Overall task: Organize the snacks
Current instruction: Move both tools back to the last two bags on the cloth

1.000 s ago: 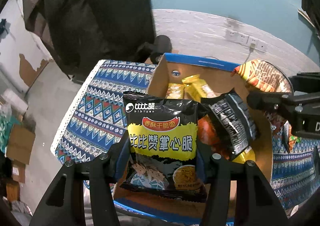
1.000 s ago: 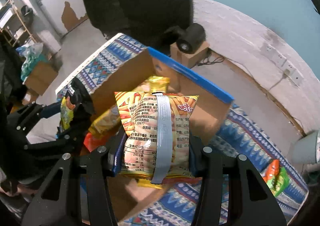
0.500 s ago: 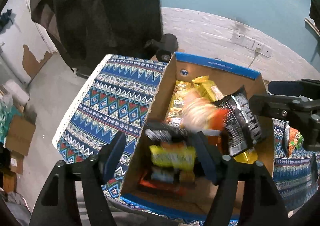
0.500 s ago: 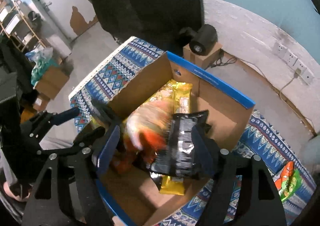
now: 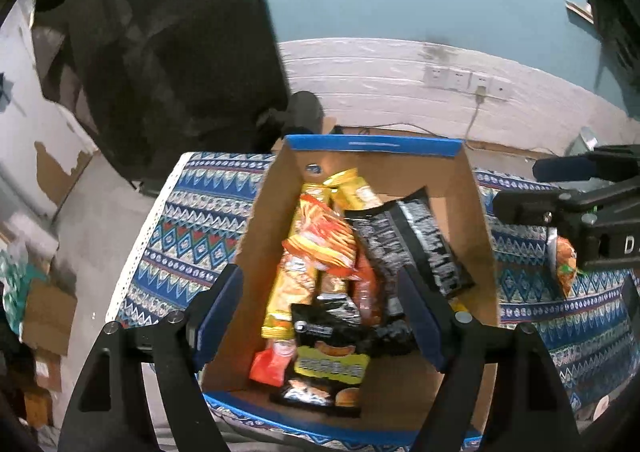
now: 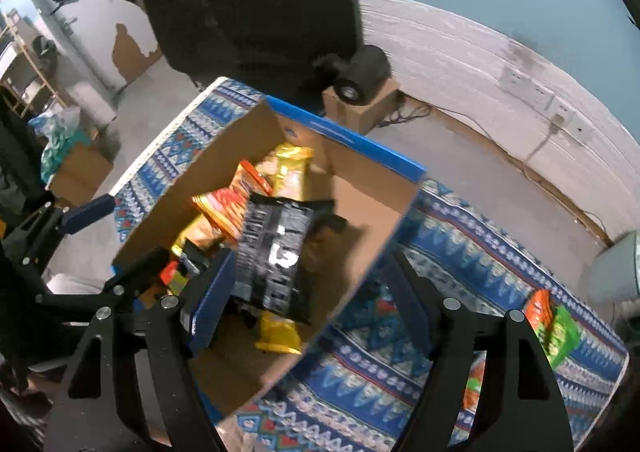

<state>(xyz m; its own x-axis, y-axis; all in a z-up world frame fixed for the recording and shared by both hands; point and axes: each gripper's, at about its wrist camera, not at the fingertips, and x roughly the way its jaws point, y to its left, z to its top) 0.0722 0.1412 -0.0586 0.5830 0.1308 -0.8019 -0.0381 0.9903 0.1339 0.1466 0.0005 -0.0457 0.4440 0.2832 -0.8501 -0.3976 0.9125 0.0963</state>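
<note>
Snack packs sit piled in the cardboard box (image 5: 476, 220) with the blue rim, on the patterned cloth (image 5: 192, 236). Most lie with their long axis running toward the far wall of the box: an orange-yellow chip bag (image 5: 320, 240), a black pack (image 5: 424, 244) leaning on the right wall, and a black-and-yellow noodle pack (image 5: 328, 356) nearest the camera, print up. Left gripper (image 5: 320, 316) and right gripper (image 6: 308, 296) both hang over the box, jaws opening, nothing pinched between them. A green-orange pack (image 6: 552, 328) lies out on the cloth.
</note>
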